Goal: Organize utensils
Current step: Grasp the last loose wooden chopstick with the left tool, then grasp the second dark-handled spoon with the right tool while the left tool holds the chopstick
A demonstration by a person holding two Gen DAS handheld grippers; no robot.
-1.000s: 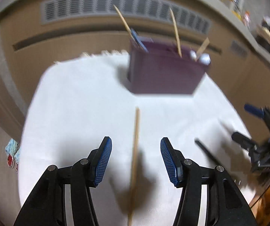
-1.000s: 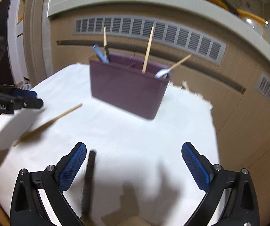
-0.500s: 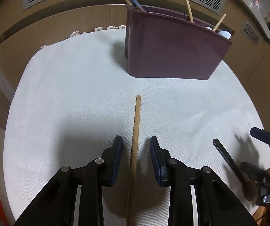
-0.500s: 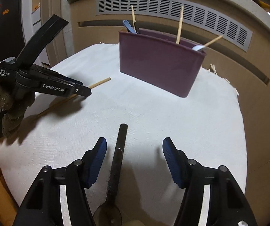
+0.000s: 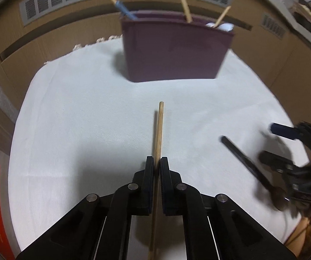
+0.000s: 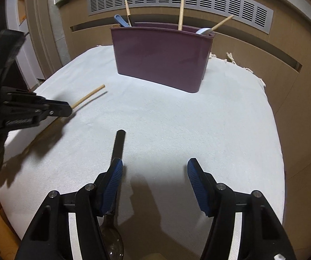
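Your left gripper (image 5: 157, 162) pinched the chopstick (image 5: 158, 130) short of the purple caddy (image 5: 175, 49); your right gripper (image 6: 154, 173) stood spread, its left pad crowding the black spoon (image 6: 118, 145), risking a nudge.

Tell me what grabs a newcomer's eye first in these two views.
The purple utensil holder stands at the far side of the white cloth, sticks and spoons poking out. Nearer, the left tongs are shut on a wooden chopstick. The right tongs are open beside a black spoon.
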